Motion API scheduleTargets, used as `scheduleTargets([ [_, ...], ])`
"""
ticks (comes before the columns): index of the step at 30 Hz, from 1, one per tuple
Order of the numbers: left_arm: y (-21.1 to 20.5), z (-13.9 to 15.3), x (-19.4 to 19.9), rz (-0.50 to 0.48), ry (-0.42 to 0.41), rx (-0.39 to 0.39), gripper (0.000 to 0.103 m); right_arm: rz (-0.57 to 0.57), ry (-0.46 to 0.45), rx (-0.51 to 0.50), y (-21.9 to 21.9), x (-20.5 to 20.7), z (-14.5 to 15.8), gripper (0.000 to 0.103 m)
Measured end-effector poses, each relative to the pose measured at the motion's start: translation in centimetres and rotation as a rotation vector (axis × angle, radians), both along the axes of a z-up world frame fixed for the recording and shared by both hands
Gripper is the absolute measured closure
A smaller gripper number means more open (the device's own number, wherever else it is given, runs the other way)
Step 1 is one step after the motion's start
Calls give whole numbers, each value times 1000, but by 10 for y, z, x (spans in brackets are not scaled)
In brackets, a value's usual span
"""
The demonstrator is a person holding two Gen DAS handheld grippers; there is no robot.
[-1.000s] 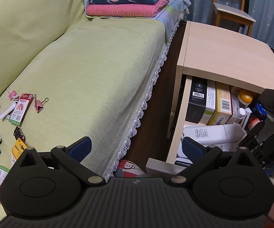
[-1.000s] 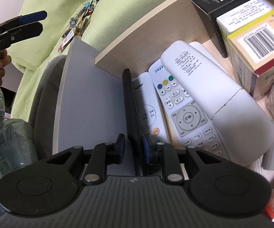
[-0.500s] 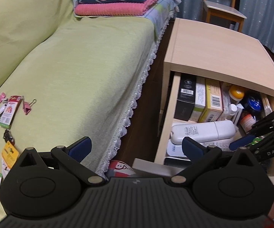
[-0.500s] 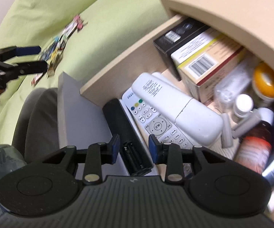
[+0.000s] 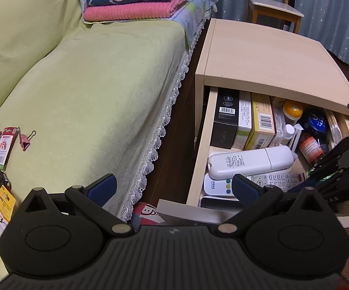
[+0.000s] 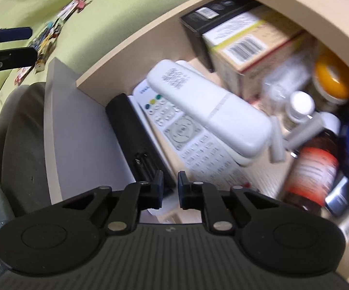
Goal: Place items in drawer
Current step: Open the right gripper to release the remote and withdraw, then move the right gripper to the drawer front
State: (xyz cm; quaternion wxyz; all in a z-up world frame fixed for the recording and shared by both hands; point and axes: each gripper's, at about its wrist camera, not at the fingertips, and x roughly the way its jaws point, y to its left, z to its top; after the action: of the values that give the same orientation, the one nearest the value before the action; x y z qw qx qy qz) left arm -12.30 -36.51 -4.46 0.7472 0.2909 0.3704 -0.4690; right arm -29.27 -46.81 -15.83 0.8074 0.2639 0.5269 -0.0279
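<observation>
The wooden drawer is pulled out of the nightstand and crowded with things. A black remote lies flat along its left wall, beside a white keypad remote and a larger white remote. My right gripper hovers over the drawer's near end, its fingers almost together with nothing between them, just past the black remote's end. My left gripper is wide open and empty above the gap between sofa and drawer. Small packets and pink binder clips lie on the green sofa.
Boxes stand at the drawer's back, with bottles and jars on its right side. The nightstand top is bare. Folded towels sit at the sofa's far end, and a wooden chair stands behind.
My right gripper let go of the black remote, which now lies in the drawer, then drew back and narrowed its fingers. The left gripper drifted right, toward the drawer.
</observation>
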Motion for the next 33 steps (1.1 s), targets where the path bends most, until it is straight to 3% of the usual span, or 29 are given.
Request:
scheduleTargets([
  [2, -2, -1, 1, -9, 3, 4, 1, -22, -28, -31, 1, -2, 10, 92],
  [9, -14, 2, -4, -60, 11, -3, 1, -292, -197, -200, 9, -49, 69, 90],
  [17, -15, 2, -32, -122, -1, -19, 1, -561, -243, -273, 39, -103, 94, 87],
  [23, -8, -2, -51, -154, -28, -21, 1, -634, -240, -334, 75, -126, 104, 71],
  [33, 15, 14, -64, -167, -45, -70, 1, -716, -263, -391, 113, -155, 117, 63],
])
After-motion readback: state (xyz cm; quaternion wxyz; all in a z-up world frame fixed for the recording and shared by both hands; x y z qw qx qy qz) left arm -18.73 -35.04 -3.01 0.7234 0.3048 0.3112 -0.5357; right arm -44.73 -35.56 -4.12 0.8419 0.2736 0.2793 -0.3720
